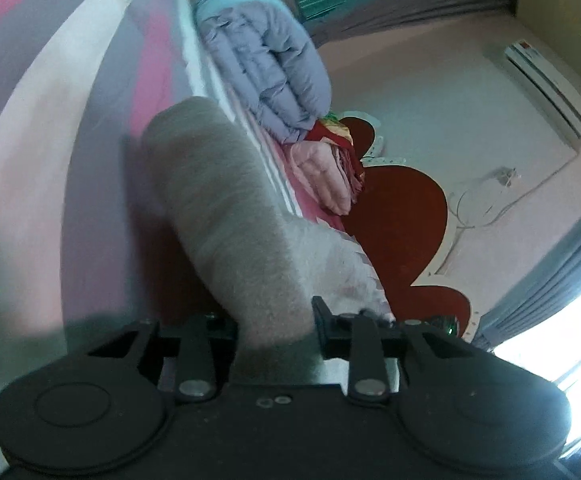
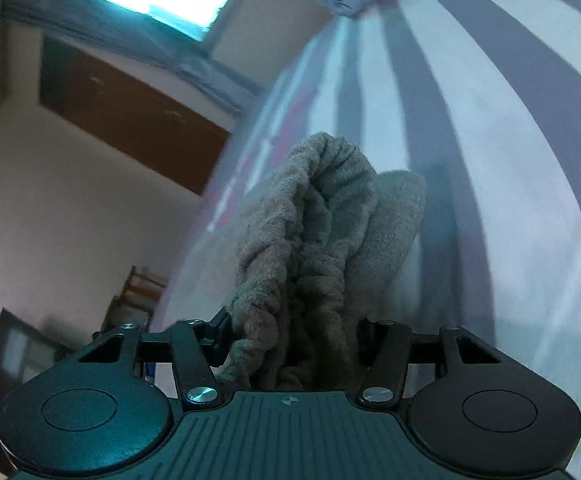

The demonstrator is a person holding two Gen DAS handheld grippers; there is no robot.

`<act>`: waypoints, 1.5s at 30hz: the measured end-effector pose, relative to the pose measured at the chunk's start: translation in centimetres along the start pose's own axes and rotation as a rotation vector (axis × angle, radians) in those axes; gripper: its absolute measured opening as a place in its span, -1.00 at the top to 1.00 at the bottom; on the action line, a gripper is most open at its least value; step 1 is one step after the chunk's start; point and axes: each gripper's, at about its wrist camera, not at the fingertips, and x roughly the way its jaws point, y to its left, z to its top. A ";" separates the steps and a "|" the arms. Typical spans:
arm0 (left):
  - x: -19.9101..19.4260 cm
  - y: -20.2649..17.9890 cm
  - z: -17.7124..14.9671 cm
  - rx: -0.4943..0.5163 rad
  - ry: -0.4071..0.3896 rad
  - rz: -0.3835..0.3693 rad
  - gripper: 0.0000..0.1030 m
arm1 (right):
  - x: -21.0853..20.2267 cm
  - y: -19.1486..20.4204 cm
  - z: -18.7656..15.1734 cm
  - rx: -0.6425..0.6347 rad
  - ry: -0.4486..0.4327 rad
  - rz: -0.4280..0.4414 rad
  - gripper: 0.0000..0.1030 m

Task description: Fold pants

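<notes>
Grey pants (image 2: 322,240) waistband in right tongs (image 2: 290,336)

A bed (image 1: 90,128) with a pink, grey and white striped sheet is carrying grey fleece pants (image 1: 226,208), a rolled lilac quilt (image 1: 274,68) and a folded pink blanket (image 1: 322,176).

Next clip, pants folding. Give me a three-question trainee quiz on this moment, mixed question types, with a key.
1. True or false: the left gripper has grey pants between its jaws.
2. Which part of the pants sits in the right gripper? A) gathered elastic waistband B) a pocket zipper C) a belt buckle
3. Fill in: the folded quilt at the far end of the bed is pale ____.

Key: 1 true; 2 A; 3 blue.
</notes>
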 end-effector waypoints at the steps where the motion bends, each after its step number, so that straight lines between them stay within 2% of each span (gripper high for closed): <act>1: 0.6 -0.2 1.1 0.010 -0.005 -0.001 0.61 | 0.4 0.2 1.0 -0.006 -0.006 0.010 -0.07; 7: 2.1 0.4 8.5 0.070 -0.076 0.014 0.61 | 4.9 0.5 8.5 -0.059 -0.029 0.071 -0.07; 11: 4.7 3.3 11.8 0.069 -0.073 0.069 0.57 | 8.8 -1.6 13.1 -0.052 -0.031 0.086 -0.08; 12: 5.4 4.6 11.9 0.039 -0.066 0.107 0.44 | 9.8 -2.3 14.1 -0.049 -0.022 0.081 -0.08; 13: 6.1 6.0 11.9 0.009 -0.047 0.181 0.09 | 10.8 -3.4 14.7 -0.052 -0.016 0.061 -0.14; 14: 6.6 7.1 11.7 -0.006 -0.040 0.250 0.14 | 11.9 -4.6 15.2 -0.038 -0.021 0.007 -0.39; 15: 6.4 7.8 11.0 0.002 -0.071 0.236 0.12 | 13.0 -5.8 15.4 -0.017 -0.021 -0.088 -0.52; 16: 6.1 7.8 10.4 0.024 -0.093 0.217 0.11 | 13.2 -6.9 15.3 -0.007 -0.014 -0.118 -0.52; 18: 5.1 7.3 9.3 0.049 -0.130 0.237 0.06 | 13.0 -8.4 14.9 -0.017 -0.034 -0.039 -0.53; 20: 3.8 6.5 8.0 0.068 -0.157 0.273 -0.05 | 12.0 -8.8 14.6 -0.014 -0.042 -0.008 -0.54; 21: 2.9 6.0 7.2 0.087 -0.165 0.298 -0.26 | 11.2 -9.0 14.6 0.000 -0.062 -0.007 -0.55; 23: 1.3 4.9 5.6 0.131 -0.169 0.350 -0.44 | 8.4 -9.8 13.9 0.029 -0.109 0.011 -0.77; 24: 0.6 4.3 5.0 0.140 -0.180 0.379 -0.52 | 7.0 -10.1 13.4 0.032 -0.128 0.019 -0.78; 26: -1.4 3.2 3.3 0.156 -0.199 0.439 -0.54 | 3.8 -10.8 11.9 0.047 -0.165 -0.001 -0.79; 28: -3.1 2.0 1.3 0.168 -0.234 0.492 -0.76 | 0.9 -11.0 9.9 0.056 -0.193 -0.019 -0.81; 30: -4.6 0.5 -1.5 0.172 -0.265 0.539 -0.88 | -2.4 -10.7 6.9 0.039 -0.211 -0.063 -0.85; 33: -6.6 -1.7 -5.9 0.202 -0.281 0.594 -0.88 | -5.4 -8.7 3.1 -0.016 -0.230 -0.134 -0.95; 36: -8.8 -3.5 -10.2 0.190 -0.337 0.615 -0.88 | -8.3 -7.1 -2.8 -0.106 -0.233 -0.214 -0.99; 39: -10.3 -5.0 -13.8 0.212 -0.384 0.665 -0.88 | -10.8 -6.7 -7.6 -0.091 -0.285 -0.229 -0.99; 40: -10.0 -5.6 -13.7 0.226 -0.363 0.691 -0.88 | -11.5 -6.3 -8.9 -0.084 -0.302 -0.236 -0.99; 42: -9.9 -7.5 -13.8 0.250 -0.389 0.734 -0.88 | -12.3 -4.9 -10.9 -0.099 -0.302 -0.292 -0.99; 45: -10.1 -10.7 -14.2 0.273 -0.429 0.716 -0.88 | -12.6 -1.6 -12.2 -0.142 -0.254 -0.434 -1.00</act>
